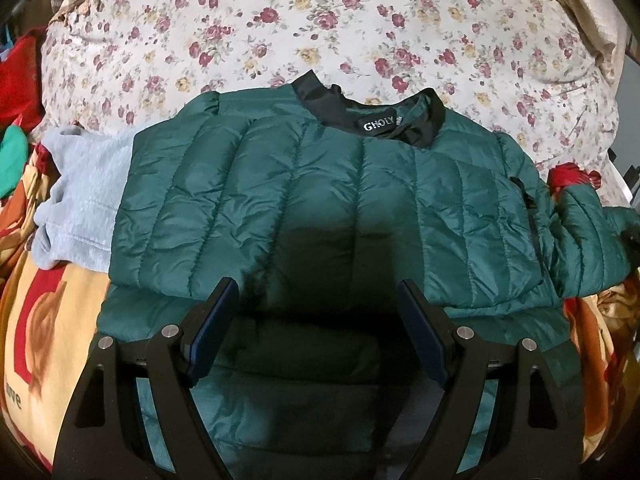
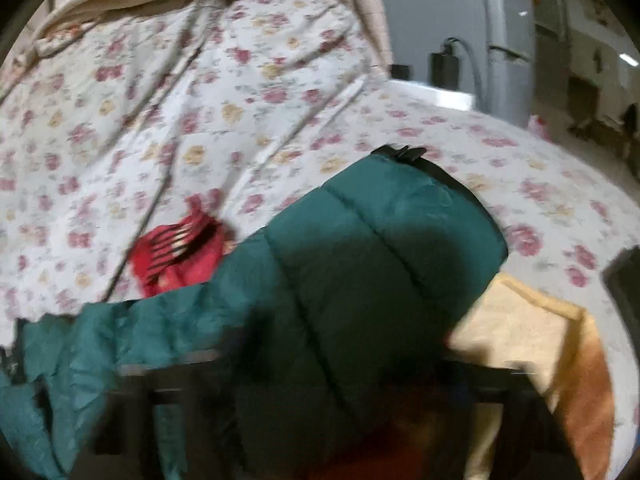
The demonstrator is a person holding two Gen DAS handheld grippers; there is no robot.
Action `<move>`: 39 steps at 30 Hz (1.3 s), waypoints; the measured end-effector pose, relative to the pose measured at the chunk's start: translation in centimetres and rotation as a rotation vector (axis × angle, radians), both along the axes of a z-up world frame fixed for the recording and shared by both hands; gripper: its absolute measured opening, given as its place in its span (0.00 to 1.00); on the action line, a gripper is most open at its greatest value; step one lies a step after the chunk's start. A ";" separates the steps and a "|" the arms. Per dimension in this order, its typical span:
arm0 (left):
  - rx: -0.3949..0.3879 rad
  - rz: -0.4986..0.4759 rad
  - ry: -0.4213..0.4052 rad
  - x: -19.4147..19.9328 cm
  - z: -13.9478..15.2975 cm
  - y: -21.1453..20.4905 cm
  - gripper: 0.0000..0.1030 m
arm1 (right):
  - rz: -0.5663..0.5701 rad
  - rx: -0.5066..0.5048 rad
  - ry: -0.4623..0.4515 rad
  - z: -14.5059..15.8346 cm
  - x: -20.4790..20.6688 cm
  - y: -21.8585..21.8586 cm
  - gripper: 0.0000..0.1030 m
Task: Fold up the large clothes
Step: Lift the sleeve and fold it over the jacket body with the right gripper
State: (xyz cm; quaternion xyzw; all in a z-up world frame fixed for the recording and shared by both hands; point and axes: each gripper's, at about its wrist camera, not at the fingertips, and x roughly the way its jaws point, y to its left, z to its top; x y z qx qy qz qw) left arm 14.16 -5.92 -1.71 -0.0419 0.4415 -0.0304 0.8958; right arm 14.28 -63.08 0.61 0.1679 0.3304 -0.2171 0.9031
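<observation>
While the garment lies flat, the readings below apply
Jacket: green quilted jacket point(image 1: 320, 184) spread on the floral bed cover point(image 1: 320, 20), collar point(image 1: 360, 114) at the far side, hem nearest the left claw
Long axis: runs from hem to collar, straight ahead of the left claw; the width runs left to right
Right sleeve: sleeve point(image 2: 360, 280) trails off the jacket's right side, directly ahead of the right claw
Left claw: left claw point(image 1: 318, 320) hovers over the near hem, jaws spread wide, nothing between the pads
Right claw: right claw point(image 2: 340, 380) is heavily blurred; sleeve fabric fills the space at its jaws, but whether the pads press on it cannot be told
Nearer hand: judged to be the right, for the sleeve; the left, for the hem
Surroundings: grey garment point(image 1: 76, 200) just beside the jacket's left edge; red cloth point(image 2: 180, 252) near the sleeve
</observation>
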 end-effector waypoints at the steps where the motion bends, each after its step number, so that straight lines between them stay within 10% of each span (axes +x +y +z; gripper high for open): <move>1: -0.003 0.002 0.001 0.0 0.0 0.1 0.79 | 0.011 -0.019 -0.018 0.4 -0.4 0.6 0.27; 8: -0.014 0.002 0.000 -0.2 0.1 0.3 0.79 | 0.173 -0.164 -0.026 1.9 -1.3 6.8 0.20; 39: -0.057 0.069 -0.040 -1.6 1.8 4.5 0.79 | 0.546 -0.161 -0.064 5.5 -1.7 23.1 0.20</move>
